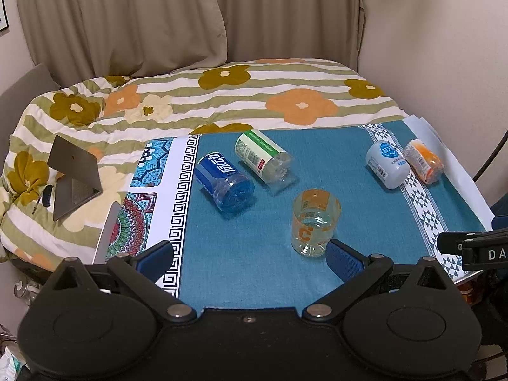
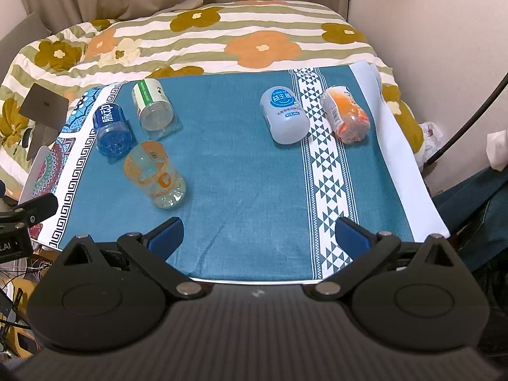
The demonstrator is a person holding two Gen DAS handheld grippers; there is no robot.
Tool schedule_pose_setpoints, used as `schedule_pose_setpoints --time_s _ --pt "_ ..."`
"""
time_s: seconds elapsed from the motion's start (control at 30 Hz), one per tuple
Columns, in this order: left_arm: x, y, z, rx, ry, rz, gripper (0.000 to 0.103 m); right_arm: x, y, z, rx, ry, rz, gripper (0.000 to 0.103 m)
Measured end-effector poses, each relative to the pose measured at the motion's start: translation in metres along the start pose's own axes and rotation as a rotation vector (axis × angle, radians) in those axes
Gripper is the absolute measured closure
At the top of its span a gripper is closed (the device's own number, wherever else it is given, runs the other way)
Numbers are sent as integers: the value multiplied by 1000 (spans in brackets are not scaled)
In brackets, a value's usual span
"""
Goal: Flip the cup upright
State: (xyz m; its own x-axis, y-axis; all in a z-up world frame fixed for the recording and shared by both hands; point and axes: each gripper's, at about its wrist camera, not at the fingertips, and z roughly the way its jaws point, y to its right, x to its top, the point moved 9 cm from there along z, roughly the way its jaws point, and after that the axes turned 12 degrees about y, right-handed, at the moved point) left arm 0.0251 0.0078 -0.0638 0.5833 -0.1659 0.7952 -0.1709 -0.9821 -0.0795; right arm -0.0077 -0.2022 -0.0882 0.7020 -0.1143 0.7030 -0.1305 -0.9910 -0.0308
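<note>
Several cut-bottle cups are on a teal cloth (image 1: 254, 270). A clear cup with an orange C label (image 1: 314, 222) stands upright, also in the right wrist view (image 2: 155, 177). A blue cup (image 1: 223, 182) (image 2: 112, 128), a green-labelled cup (image 1: 263, 158) (image 2: 154, 108), a pale blue-grey cup (image 1: 387, 163) (image 2: 284, 117) and an orange cup (image 1: 424, 160) (image 2: 346, 116) lie on their sides. My left gripper (image 1: 250, 258) is open and empty, its right finger just beside the upright cup. My right gripper (image 2: 258, 236) is open and empty near the table's front edge.
A flowered quilt (image 1: 222, 95) covers the bed behind the table. A dark laptop-like stand (image 1: 74, 174) sits on it at the left. Patterned white strips border the cloth (image 1: 177, 190) (image 2: 327, 174). Curtains and a wall stand behind; a black cable (image 2: 470, 120) hangs at right.
</note>
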Motion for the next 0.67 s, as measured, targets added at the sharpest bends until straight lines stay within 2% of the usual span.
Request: schedule_pose_setpoints --time_s 0.67 --pt "4 -14 2 32 22 -37 0 -1 -3 4 0 -10 -3 0"
